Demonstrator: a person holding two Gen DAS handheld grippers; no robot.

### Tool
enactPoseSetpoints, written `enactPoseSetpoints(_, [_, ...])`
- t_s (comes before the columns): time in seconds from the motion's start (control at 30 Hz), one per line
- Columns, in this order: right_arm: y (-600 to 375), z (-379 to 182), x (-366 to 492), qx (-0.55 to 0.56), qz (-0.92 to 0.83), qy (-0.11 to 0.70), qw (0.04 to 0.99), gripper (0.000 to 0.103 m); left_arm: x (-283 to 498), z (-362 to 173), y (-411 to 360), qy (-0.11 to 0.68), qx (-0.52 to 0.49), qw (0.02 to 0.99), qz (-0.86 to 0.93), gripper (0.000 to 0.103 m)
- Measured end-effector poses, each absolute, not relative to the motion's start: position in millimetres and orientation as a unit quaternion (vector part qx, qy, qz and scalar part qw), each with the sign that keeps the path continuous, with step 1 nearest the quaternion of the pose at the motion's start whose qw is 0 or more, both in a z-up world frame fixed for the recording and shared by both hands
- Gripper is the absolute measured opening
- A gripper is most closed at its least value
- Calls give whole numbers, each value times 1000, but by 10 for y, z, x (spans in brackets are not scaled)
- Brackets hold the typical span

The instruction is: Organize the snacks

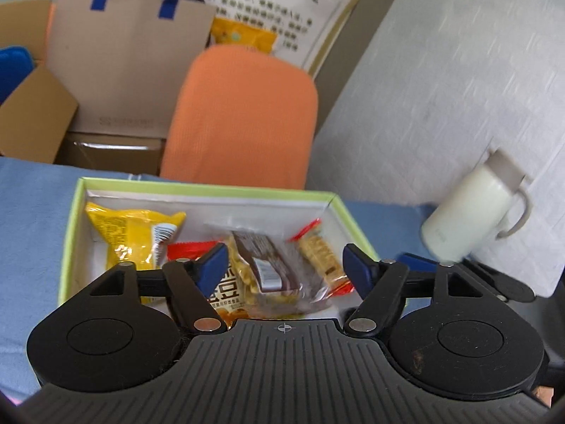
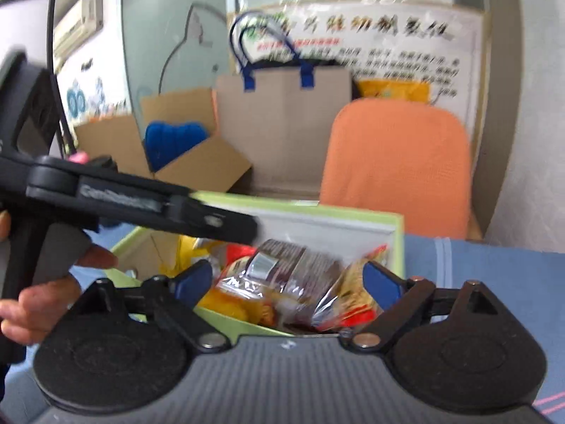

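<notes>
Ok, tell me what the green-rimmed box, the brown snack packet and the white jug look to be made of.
Green-rimmed box: probably paperboard, matte, with thin flat walls and a white lining.
Brown snack packet: thin plastic film, glossy; its clear crinkled edges catch the light.
White jug: smooth, slightly glossy shell with a beige lid and handle, likely plastic or coated metal; blur leaves it open.

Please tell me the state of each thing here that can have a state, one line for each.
Green-rimmed cardboard box: open, holds snacks.
Yellow snack bag: lying flat in box.
Brown wrapped snack bar: lying on other snacks.
White lidded mug: lid on.
Left gripper: open, empty.
Right gripper: open, empty.
</notes>
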State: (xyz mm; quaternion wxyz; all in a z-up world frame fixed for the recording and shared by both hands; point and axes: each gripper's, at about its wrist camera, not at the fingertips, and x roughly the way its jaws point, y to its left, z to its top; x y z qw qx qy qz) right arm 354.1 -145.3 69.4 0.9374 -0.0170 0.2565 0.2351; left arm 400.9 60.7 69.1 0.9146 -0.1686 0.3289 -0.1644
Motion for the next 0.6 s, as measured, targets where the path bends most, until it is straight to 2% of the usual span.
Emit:
enactPoseSetpoints(0.13, [-1714,795,3204,-7,213,244,946,93,3650,816,635,314,-165,918,-175,67])
enactPoseSetpoints(0.3, [-1981,608,2624,15,180,262,948,93,3081,765,524,323,-175,904,-220,72])
enactPoseSetpoints(0.6, [-2225,62,1688,103,153,306,934,93,2486,49,123,404,-222,847,-265,71])
